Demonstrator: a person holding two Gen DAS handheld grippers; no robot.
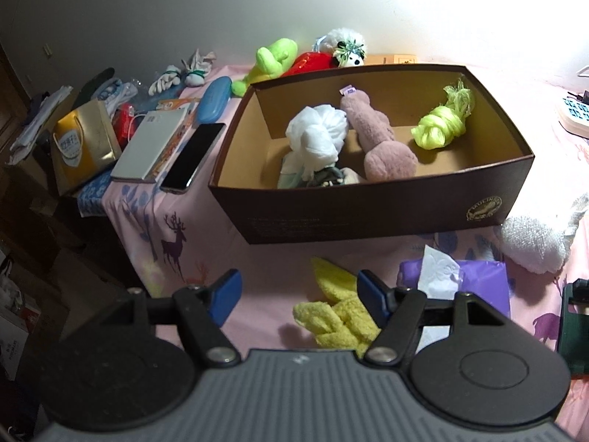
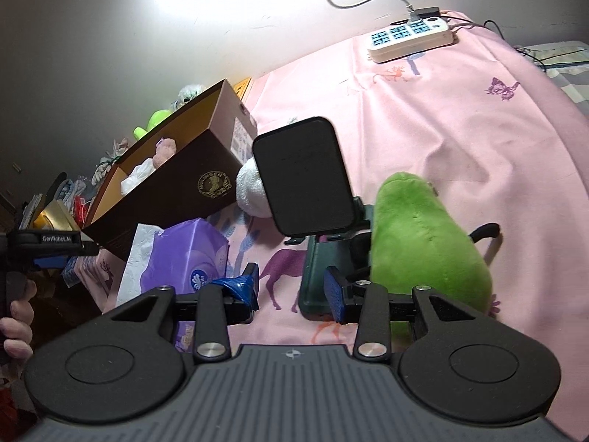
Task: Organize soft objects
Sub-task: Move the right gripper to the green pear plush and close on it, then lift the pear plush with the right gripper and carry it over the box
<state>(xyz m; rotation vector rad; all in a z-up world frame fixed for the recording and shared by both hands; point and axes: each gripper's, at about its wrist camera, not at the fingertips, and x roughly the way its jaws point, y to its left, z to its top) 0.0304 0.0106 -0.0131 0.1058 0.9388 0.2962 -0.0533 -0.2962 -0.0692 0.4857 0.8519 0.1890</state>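
Observation:
A brown cardboard box [image 1: 368, 213] stands on the pink cloth and holds a white cloth bundle [image 1: 318, 136], a pink plush [image 1: 379, 140] and a lime knotted cloth [image 1: 441, 125]. My left gripper [image 1: 298, 298] is open and empty, just above a yellow fuzzy cloth [image 1: 338, 316] lying in front of the box. A white fluffy cloth [image 1: 533, 243] lies right of the box. My right gripper [image 2: 292, 291] is open and empty, over the cloth. A green plush [image 2: 423, 235] stands just right of its right finger. The box [image 2: 176, 184] shows at its left.
A purple tissue pack [image 1: 460, 280] lies beside the yellow cloth and shows in the right wrist view [image 2: 184, 258]. A black phone on a stand [image 2: 305, 173] is ahead of my right gripper. Phone, books and plush toys [image 1: 279, 59] crowd the left and back. A power strip [image 2: 412, 37] lies far back.

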